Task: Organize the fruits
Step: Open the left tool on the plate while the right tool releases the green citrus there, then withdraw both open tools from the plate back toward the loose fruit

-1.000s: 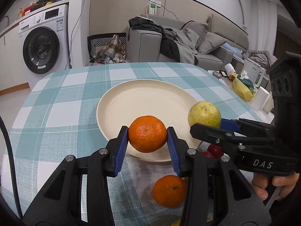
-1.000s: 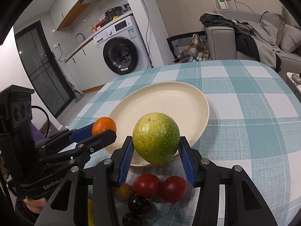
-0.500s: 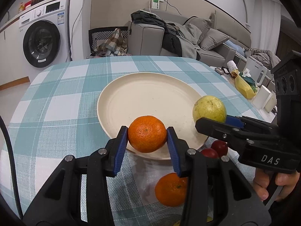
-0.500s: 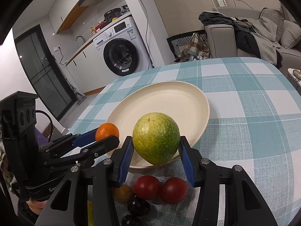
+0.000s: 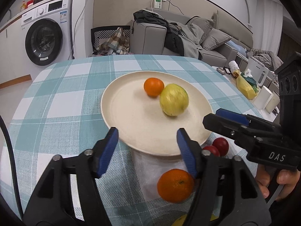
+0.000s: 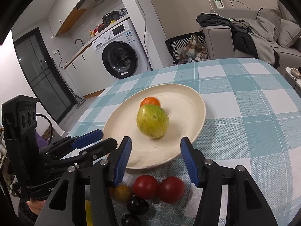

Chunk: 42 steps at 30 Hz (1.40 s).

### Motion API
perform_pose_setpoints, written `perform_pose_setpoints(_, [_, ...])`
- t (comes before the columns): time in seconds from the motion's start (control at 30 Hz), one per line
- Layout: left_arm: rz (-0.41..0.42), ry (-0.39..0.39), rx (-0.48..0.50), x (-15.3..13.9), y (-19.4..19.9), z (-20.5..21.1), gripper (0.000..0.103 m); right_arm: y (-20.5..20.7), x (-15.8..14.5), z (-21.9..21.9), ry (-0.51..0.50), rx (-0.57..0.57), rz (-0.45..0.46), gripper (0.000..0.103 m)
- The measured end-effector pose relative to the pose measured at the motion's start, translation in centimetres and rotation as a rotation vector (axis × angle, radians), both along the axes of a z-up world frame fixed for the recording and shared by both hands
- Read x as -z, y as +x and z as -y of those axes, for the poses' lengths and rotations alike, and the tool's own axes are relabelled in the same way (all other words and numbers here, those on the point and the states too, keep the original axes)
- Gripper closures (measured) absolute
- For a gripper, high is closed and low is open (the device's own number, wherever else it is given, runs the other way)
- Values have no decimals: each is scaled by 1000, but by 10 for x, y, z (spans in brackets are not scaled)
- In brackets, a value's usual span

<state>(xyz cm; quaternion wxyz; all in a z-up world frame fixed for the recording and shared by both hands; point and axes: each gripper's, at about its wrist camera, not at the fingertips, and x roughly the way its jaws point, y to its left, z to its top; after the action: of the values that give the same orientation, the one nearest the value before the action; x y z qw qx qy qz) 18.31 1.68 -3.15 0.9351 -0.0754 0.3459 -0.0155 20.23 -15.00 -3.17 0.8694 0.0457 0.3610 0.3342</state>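
A cream plate (image 5: 131, 124) (image 6: 190, 101) sits on the checked tablecloth. On it lie an orange (image 5: 153, 86) (image 6: 150, 101) and a yellow-green round fruit (image 5: 174, 99) (image 6: 152, 121), touching each other; the green fruit looks motion-blurred. My left gripper (image 5: 147, 150) is open and empty at the plate's near rim. My right gripper (image 6: 156, 160) is open and empty at the plate's near rim; it also shows in the left wrist view (image 5: 225, 120). A second orange (image 5: 175, 185) lies on the cloth under the left gripper.
Two red tomatoes (image 6: 158, 188) (image 5: 220, 145), a small yellow-brown fruit (image 6: 123, 193) and dark plums (image 6: 137, 205) lie on the cloth before the plate. A side table with a yellow bag (image 5: 246, 86) stands to the right. A washing machine (image 5: 45, 37) and a sofa stand beyond the table.
Both grippers have opened and let go: the orange and the green fruit now lie on the plate. Both grippers have drawn back to the plate's near rim.
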Motion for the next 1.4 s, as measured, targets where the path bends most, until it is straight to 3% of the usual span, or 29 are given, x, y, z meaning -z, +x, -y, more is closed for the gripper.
perform_pose_setpoints(0.33, [36, 39, -42, -11, -33, -4, 9, -15, -5, 4, -44, -6, 56, 1])
perform_pose_setpoints(0.43, [46, 52, -66, -14, -45, -6, 1, -19, -4, 7, -25, -23, 51, 0])
perform_pose_setpoints(1.0, [71, 79, -53, -19, -92, 0, 1, -38, -4, 23, -61, -20, 61, 0])
perform_pose_setpoints(1.4, [24, 72, -67, -11, -108, -6, 1, -54, -1, 26, -103, -58, 51, 0])
